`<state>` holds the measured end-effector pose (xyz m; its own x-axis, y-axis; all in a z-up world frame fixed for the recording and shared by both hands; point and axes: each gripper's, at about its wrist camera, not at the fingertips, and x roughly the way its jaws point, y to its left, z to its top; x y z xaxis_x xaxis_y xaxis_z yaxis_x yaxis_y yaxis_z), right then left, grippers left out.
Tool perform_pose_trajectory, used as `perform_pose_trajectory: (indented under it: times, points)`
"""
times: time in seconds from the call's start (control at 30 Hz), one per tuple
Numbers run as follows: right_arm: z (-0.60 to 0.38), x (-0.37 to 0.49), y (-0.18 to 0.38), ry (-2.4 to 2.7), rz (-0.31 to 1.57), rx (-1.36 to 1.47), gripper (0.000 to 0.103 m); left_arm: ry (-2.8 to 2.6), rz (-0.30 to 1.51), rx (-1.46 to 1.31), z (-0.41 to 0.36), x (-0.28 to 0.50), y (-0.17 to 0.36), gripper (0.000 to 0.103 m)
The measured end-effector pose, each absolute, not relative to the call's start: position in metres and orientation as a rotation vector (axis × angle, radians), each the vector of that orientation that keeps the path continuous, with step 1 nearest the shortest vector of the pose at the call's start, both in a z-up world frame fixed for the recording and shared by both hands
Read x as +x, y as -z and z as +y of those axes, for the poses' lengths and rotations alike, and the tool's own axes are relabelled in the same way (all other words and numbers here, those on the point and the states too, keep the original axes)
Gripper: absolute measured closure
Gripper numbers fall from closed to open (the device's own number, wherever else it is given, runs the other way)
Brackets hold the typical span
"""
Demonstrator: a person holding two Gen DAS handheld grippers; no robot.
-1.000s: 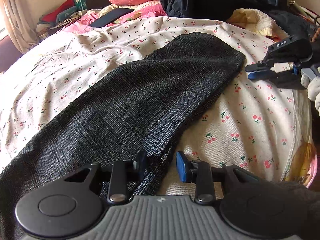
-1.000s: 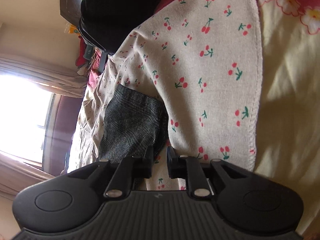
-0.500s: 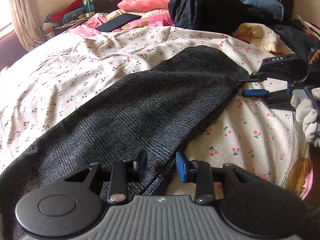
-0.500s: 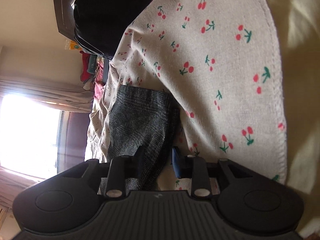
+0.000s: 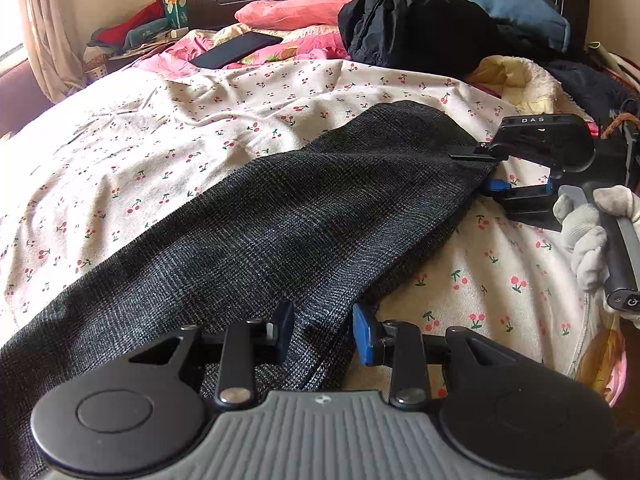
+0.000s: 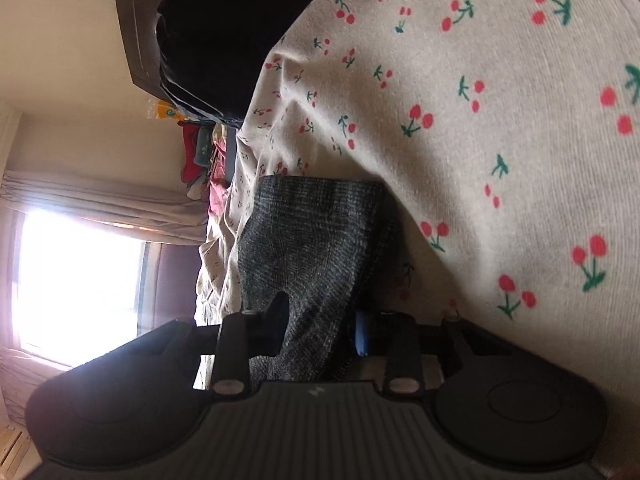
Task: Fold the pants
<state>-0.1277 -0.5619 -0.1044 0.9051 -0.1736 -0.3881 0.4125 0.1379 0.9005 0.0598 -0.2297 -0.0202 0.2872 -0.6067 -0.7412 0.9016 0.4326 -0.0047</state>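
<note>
Dark grey checked pants point(image 5: 280, 224) lie stretched diagonally across a cherry-print bedsheet point(image 5: 160, 140). My left gripper point(image 5: 322, 330) is open, its fingers straddling the near edge of the pants. My right gripper point(image 5: 480, 170) is at the far right end of the pants, its fingers open above and below the fabric edge. In the right wrist view the pants point(image 6: 312, 240) run between the open fingers of the right gripper point(image 6: 320, 326), rolled on its side.
A black jacket point(image 5: 416, 28), pink pillow point(image 5: 312, 8), blue pillow point(image 5: 500, 4) and a dark phone point(image 5: 236, 50) lie near the headboard. A yellow-white blanket point(image 5: 520, 80) sits at the right. A window with curtains point(image 6: 80, 260) is beyond the bed.
My right gripper moved in from beside the pants and opened around their far end. My left gripper stayed open at the near edge, with more fabric between its fingers.
</note>
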Motion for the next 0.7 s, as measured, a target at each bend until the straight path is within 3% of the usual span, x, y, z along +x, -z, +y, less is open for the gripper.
perform_pose_trajectory:
  times: [0.2,0.27,0.37,0.53,0.7]
  points:
    - [-0.565,-0.089,0.124,0.34,0.135,1.364,0.077,1.077,0.726,0.39,-0.225,0.057,0.002,0.057]
    - [-0.565,-0.08,0.125,0.323,0.162,1.38,0.091,1.08,0.719,0.397,-0.222,0.052,-0.008,0.057]
    - [-0.573,-0.087,0.122,0.225,0.111,1.511,0.093,1.066,0.718,0.409,-0.23,0.052,-0.009,0.055]
    - [-0.583,-0.098,0.104,0.166,0.034,1.566,0.095,1.002,0.836,0.421,-0.269,0.067,0.034,0.057]
    - [-0.611,-0.114,0.097,0.213,0.045,1.547,0.096,1.09,0.786,0.399,-0.302,0.05,0.031,0.059]
